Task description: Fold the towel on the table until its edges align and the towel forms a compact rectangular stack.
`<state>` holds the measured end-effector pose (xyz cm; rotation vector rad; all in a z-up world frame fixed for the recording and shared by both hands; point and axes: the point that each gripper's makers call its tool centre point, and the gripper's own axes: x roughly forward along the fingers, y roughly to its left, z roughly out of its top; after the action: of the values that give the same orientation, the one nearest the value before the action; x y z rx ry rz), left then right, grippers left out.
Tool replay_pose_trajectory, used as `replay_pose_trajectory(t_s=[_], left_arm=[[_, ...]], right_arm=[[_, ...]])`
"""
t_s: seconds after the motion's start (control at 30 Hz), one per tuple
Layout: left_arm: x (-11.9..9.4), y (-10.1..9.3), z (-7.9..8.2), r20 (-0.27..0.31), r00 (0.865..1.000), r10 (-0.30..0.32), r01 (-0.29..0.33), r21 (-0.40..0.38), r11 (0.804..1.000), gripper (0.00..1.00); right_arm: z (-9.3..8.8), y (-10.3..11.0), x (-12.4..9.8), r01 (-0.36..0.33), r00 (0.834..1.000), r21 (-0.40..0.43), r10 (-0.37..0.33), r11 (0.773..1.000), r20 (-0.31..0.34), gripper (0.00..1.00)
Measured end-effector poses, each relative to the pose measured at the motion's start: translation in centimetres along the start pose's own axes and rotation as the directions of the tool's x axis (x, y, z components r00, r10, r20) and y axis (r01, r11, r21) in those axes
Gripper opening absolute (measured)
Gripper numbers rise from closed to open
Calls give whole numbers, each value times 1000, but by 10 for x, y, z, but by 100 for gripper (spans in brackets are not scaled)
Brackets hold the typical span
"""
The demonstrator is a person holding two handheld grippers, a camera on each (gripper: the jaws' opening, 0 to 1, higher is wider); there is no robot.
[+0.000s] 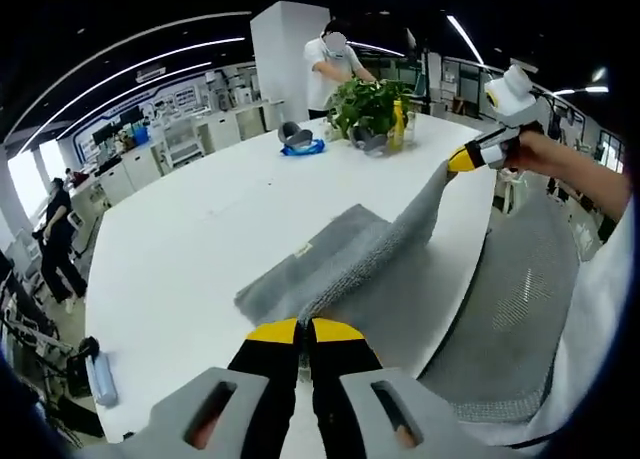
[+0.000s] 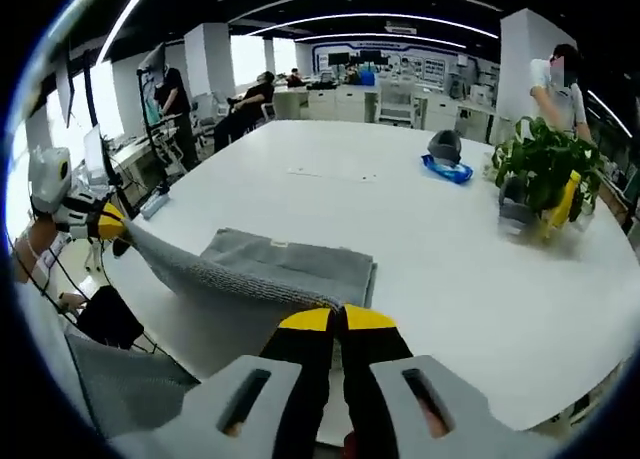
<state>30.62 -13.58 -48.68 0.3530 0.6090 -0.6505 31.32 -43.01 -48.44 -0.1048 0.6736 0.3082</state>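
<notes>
The grey towel (image 1: 330,259) is spread partly folded on the white table (image 1: 190,249), one edge lifted taut between both grippers. It is pinched by the closed left gripper (image 1: 304,331) and the closed right gripper (image 2: 337,319), though the gripped corners are hidden by the jaws. A potted plant (image 2: 540,169) is seen farther along the table.

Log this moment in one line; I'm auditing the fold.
phase: mid-fold | left gripper: shut on towel | right gripper: shut on towel | table: towel partly lifted

the grey towel (image 1: 330,264) lies partly folded on the white table (image 1: 190,249), near its edge. one layer rests flat on the table as a rough rectangle, while another edge is lifted off it and stretched taut between two corners.
</notes>
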Motion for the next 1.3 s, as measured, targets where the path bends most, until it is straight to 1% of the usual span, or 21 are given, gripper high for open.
replay_pose_trajectory(t_s=[0.1, 0.17, 0.3, 0.47, 0.6, 0.77, 0.9, 1.03, 1.07, 1.1, 1.23, 1.3], left_arm=[[11, 12, 2, -10, 1000, 5, -5, 3, 1000, 3], [16, 17, 5, -7, 1000, 2, -2, 12, 1000, 3], [28, 25, 9, -11, 1000, 5, -5, 30, 1000, 3], [41, 35, 16, -18, 1000, 12, -11, 49, 999, 3], [51, 42, 20, -21, 1000, 12, -11, 41, 999, 3], [62, 49, 22, -27, 1000, 13, -12, 37, 999, 3], [73, 56, 20, -45, 999, 28, -26, 48, 999, 3], [86, 61, 15, -44, 998, 43, -43, 17, 999, 3], [91, 62, 11, -44, 998, 45, -45, 8, 999, 3], [95, 63, 9, -47, 998, 44, -44, 2, 999, 3], [114, 64, -6, -80, 996, 50, -51, -12, 999, 3], [124, 65, -13, -100, 994, 53, -54, -12, 998, 3]], right_arm=[[6, -3, 12, -3, 1000, -26, 3, 1000, -9, 0], [9, -6, 20, 0, 1000, -47, -1, 999, -14, 0], [13, -11, 34, -4, 1000, -59, 3, 998, -22, 0], [18, -17, 46, 6, 1000, -57, -7, 998, -22, 0], [21, -22, 54, 10, 1000, -36, -10, 999, -21, 0], [25, -26, 67, 12, 1000, -25, -12, 1000, -23, 0], [27, -28, 80, 15, 999, -34, -16, 999, -35, 0], [26, -32, 94, 24, 999, -36, -26, 999, -43, 0], [25, -33, 97, 27, 999, -34, -29, 999, -46, 0], [23, -34, 101, 29, 998, -30, -30, 999, -52, 0], [6, -37, 122, 22, 995, -26, -25, 999, -101, 0], [0, -37, 130, 21, 993, -25, -24, 999, -114, 1]])
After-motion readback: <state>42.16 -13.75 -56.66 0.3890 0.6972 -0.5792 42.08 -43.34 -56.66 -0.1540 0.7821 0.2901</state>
